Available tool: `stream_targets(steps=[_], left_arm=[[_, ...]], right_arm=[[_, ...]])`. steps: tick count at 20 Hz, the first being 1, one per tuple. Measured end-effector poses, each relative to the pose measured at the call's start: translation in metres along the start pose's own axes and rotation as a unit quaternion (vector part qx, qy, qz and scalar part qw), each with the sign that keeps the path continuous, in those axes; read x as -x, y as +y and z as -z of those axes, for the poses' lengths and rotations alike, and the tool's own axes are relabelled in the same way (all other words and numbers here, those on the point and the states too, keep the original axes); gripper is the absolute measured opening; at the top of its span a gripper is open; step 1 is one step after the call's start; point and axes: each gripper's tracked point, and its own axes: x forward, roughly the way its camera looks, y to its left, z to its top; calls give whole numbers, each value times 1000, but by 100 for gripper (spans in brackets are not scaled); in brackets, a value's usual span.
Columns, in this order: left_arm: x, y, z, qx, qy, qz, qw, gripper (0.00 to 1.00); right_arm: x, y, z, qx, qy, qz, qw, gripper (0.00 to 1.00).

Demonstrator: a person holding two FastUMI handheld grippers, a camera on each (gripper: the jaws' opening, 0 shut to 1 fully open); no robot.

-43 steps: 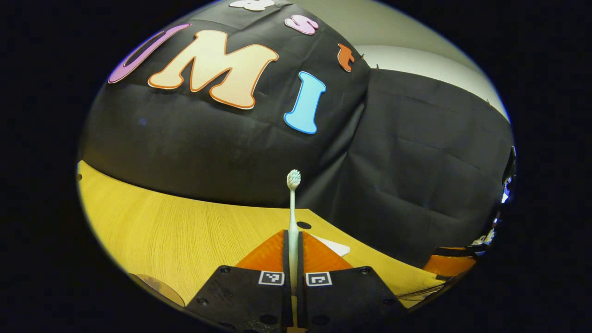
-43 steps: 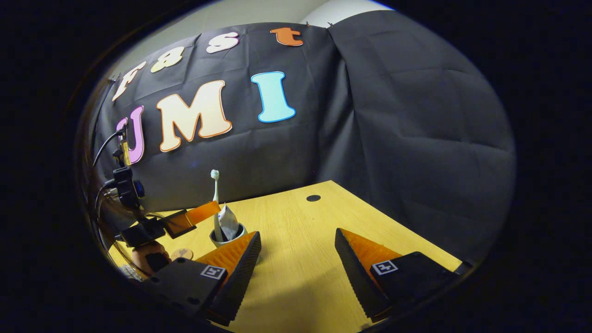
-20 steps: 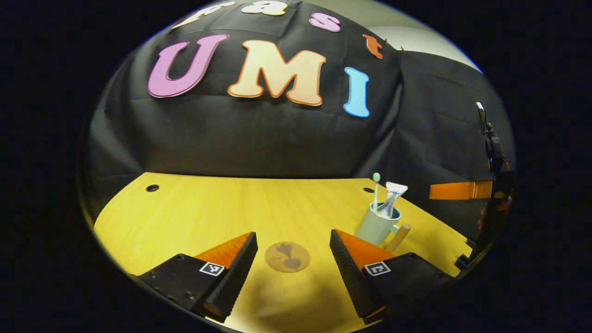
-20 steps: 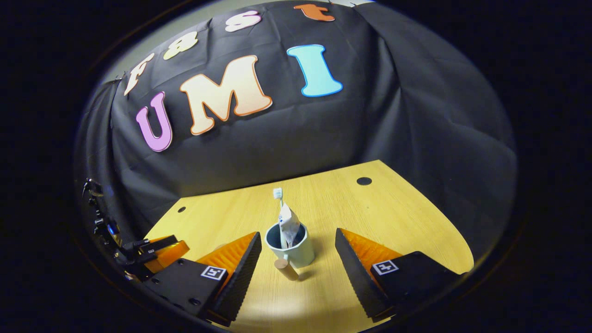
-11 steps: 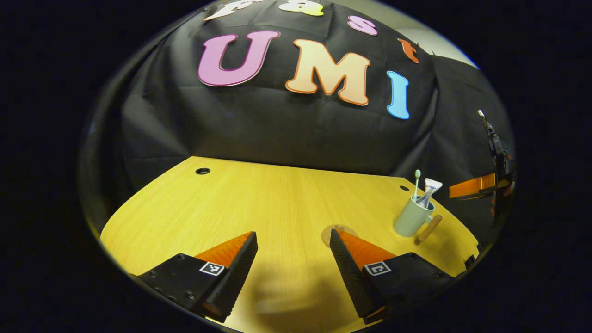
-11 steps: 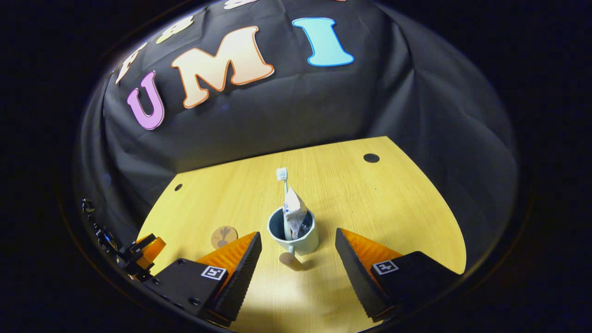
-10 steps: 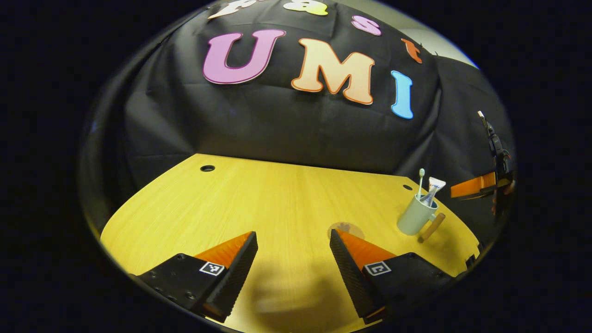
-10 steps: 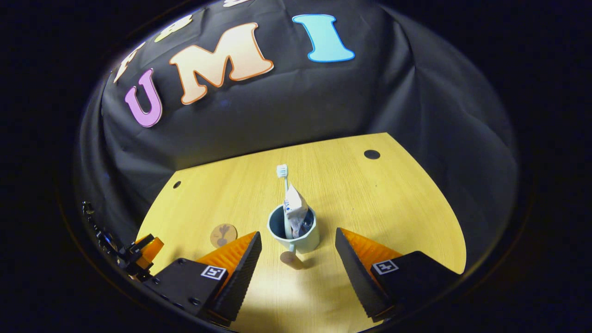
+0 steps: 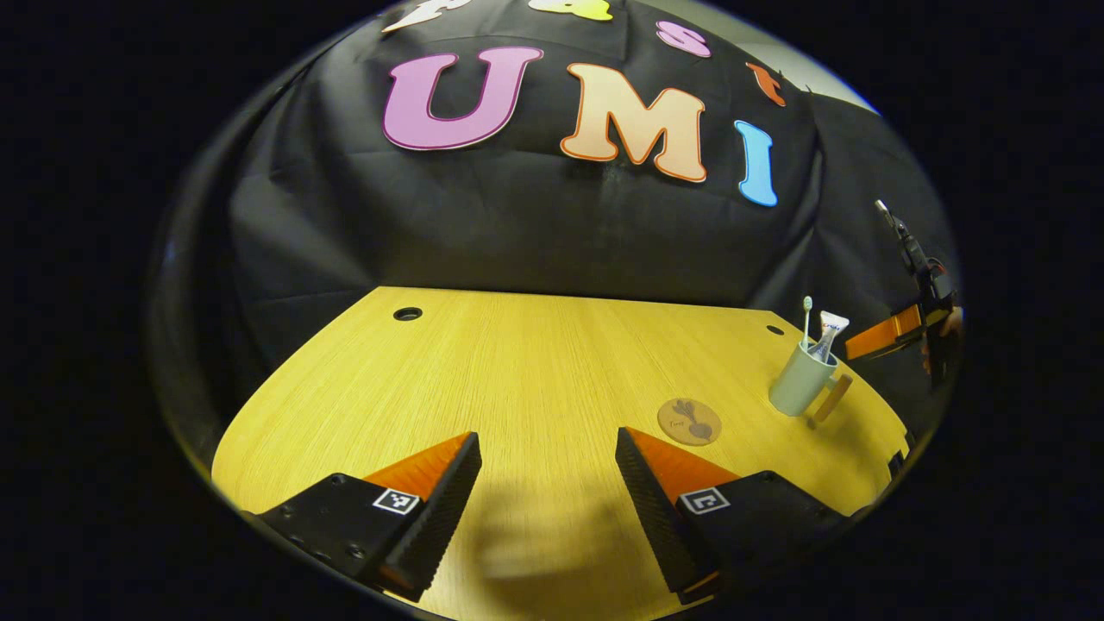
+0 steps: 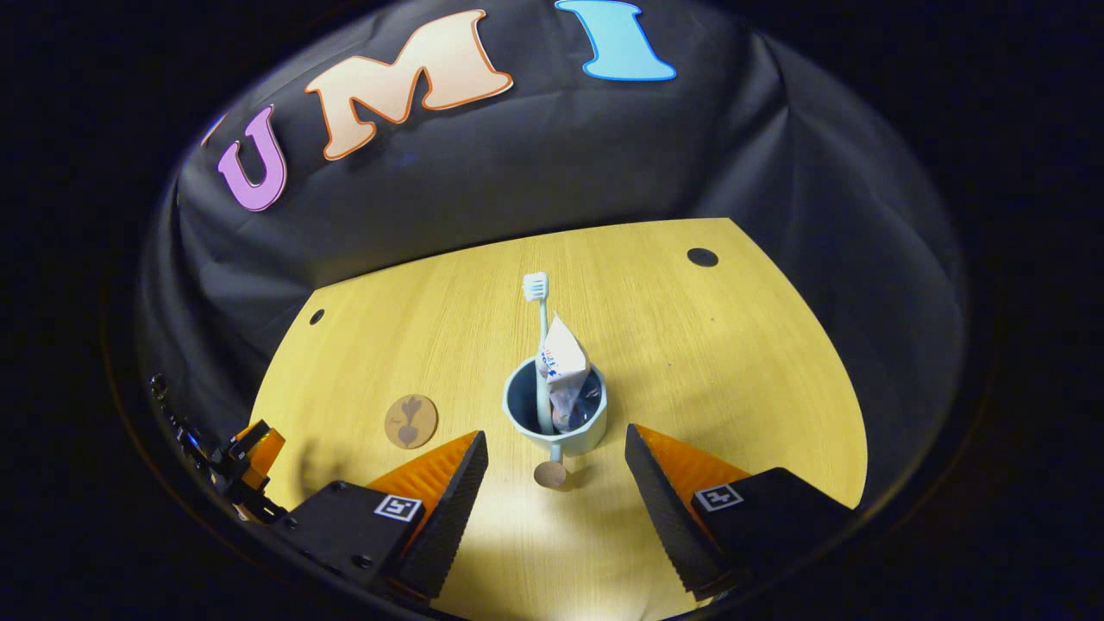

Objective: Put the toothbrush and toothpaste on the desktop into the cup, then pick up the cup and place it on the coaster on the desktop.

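A pale green cup (image 10: pixel 565 435) with a wooden handle (image 10: pixel 549 473) stands upright on the yellow desk (image 10: pixel 707 362). A white toothbrush (image 10: pixel 538 302) and a white toothpaste tube (image 10: pixel 562 355) stick out of it. My right gripper (image 10: pixel 552 483) is open, hanging over the cup with a finger on each side of the handle, touching nothing. A round brown coaster (image 10: pixel 410 421) lies to the cup's left. In the left gripper view, my left gripper (image 9: pixel 545 474) is open over bare desk, the coaster (image 9: pixel 689 421) just beyond its right finger, and the cup (image 9: pixel 800 381) stands far right.
The desk has small round cable holes (image 9: pixel 407 313) (image 10: pixel 702 256) near its back corners. The other gripper's orange finger (image 9: pixel 888 333) shows past the cup at the right edge of the left gripper view. An orange finger (image 10: pixel 257 448) sits at the lower left of the right gripper view.
The left gripper let go of the toothbrush into the cup, opened and drew back to the left. The right gripper swung over the cup and tilted down toward it.
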Motion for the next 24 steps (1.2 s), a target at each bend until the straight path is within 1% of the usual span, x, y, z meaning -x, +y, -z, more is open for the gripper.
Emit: stream_targets(steps=[1, 2, 4, 6, 13, 14, 15, 16, 18, 20, 21, 22, 24], left_arm=[[-2, -2, 1, -1, 3, 3, 1000, 93], [-3, -4, 2, -2, 5, 7, 1000, 93], [-9, -12, 2, 4, 6, 22, 1000, 93], [-14, -16, 8, 10, 12, 32, 999, 93], [-21, -12, 14, 9, 21, 39, 999, 93], [-22, -10, 16, 10, 24, 37, 999, 93], [-24, -8, 21, 13, 28, 36, 999, 93], [-23, -8, 22, 15, 32, 36, 999, 93], [-21, -8, 23, 21, 33, 35, 999, 94], [-19, -6, 25, 23, 37, 34, 998, 93], [-17, -7, 27, 24, 38, 34, 998, 93], [-16, -7, 28, 27, 38, 35, 998, 94], [-13, -9, 30, 31, 40, 37, 998, 94]], right_arm=[[-2, -2, 2, 9, 11, 4, 1000, 94], [-4, -5, 5, 21, 26, 10, 999, 99], [-12, -9, 13, 50, 66, 24, 996, 99], [-17, -8, 18, 63, 88, 31, 994, 99], [-42, -4, 32, 64, 143, 45, 987, 99], [-45, -7, 32, 68, 148, 51, 985, 93], [-48, -9, 33, 73, 152, 57, 984, 97], [-51, -11, 35, 76, 158, 62, 983, 87], [-55, -14, 37, 76, 172, 68, 980, 81], [-59, -13, 42, 78, 184, 67, 978, 66], [-60, -10, 44, 77, 187, 64, 977, 60], [-61, -11, 45, 79, 189, 67, 977, 51], [-62, -14, 49, 82, 196, 69, 975, 48]])
